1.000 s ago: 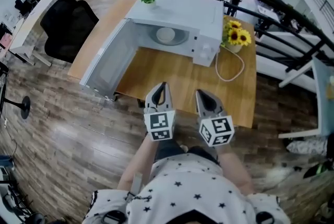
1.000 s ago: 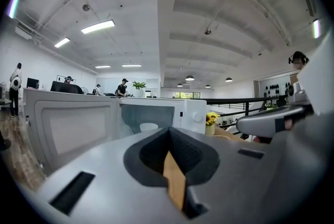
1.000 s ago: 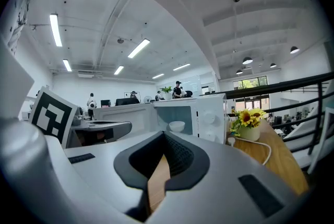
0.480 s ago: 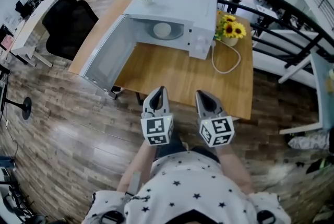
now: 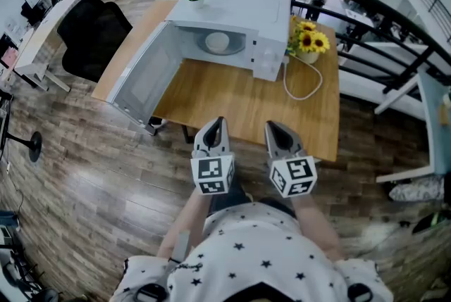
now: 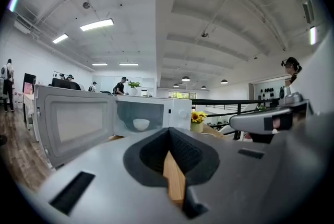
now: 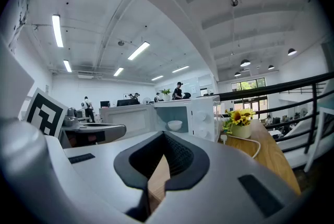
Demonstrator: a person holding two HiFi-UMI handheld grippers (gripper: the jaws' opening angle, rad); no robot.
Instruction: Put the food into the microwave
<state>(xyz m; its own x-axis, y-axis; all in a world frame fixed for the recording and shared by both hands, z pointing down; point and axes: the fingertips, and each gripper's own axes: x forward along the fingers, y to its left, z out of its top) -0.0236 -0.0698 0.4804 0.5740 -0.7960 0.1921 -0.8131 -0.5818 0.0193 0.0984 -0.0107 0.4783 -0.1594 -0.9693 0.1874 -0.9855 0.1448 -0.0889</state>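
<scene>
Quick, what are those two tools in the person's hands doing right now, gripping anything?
Left tool: closed, holding nothing.
Right tool: closed, holding nothing.

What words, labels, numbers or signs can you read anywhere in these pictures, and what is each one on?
No readable words or numbers in any view.
Left gripper and right gripper: the cubes carry black-and-white square markers, patterns only, no letters.
Microwave: any print on its control panel is too small to read.
Far walls and desks: any signs there are too small and blurred to read.
</scene>
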